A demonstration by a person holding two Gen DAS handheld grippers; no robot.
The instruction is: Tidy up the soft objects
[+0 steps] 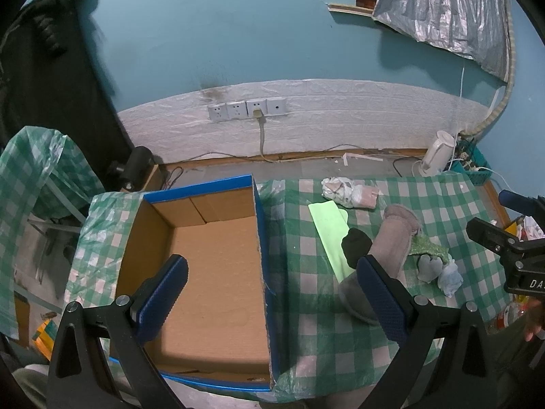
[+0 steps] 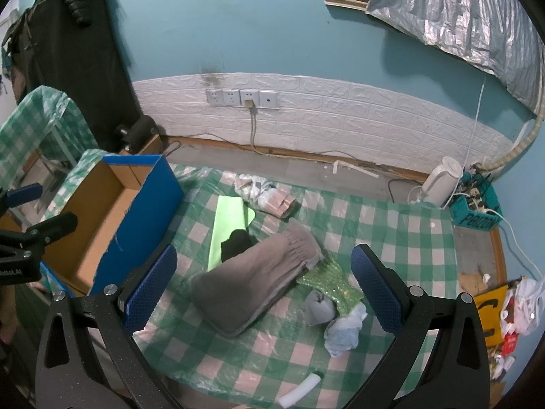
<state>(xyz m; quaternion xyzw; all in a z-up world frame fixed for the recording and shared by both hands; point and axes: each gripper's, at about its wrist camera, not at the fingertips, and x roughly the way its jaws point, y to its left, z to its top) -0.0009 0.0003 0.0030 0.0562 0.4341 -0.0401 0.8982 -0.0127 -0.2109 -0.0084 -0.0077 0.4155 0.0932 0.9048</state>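
Teal wall and a white brick-pattern strip filled the top of both views; below them lay the bench (image 2: 402, 225) under its green checked cover. My left gripper (image 1: 272, 293) hung spread wide and held nothing, one of its fingers (image 1: 163, 293) over the empty box (image 1: 218, 272) at the lower left of its frame, the other over the cloth beside it. My right gripper (image 2: 262, 286) was just as wide apart and just as empty, framing the pile at mid-frame.

That pile was the job: a grey pouch (image 2: 252, 283) lying flat, a black sock (image 2: 236, 240) at its upper edge on a lime sheet (image 2: 226, 228), a green sequin piece (image 2: 332, 281) at its right, then a grey sock (image 2: 318, 308) and a pale blue one (image 2: 342, 332) bunched together. A crumpled bundle (image 2: 269, 197) sat further up.

All of it looked light and limp. I judged the pouch would sag from a corner, so its thick gathered end seemed the better hold. The balled socks should take a pinch across the middle. The sequins looked slippery.
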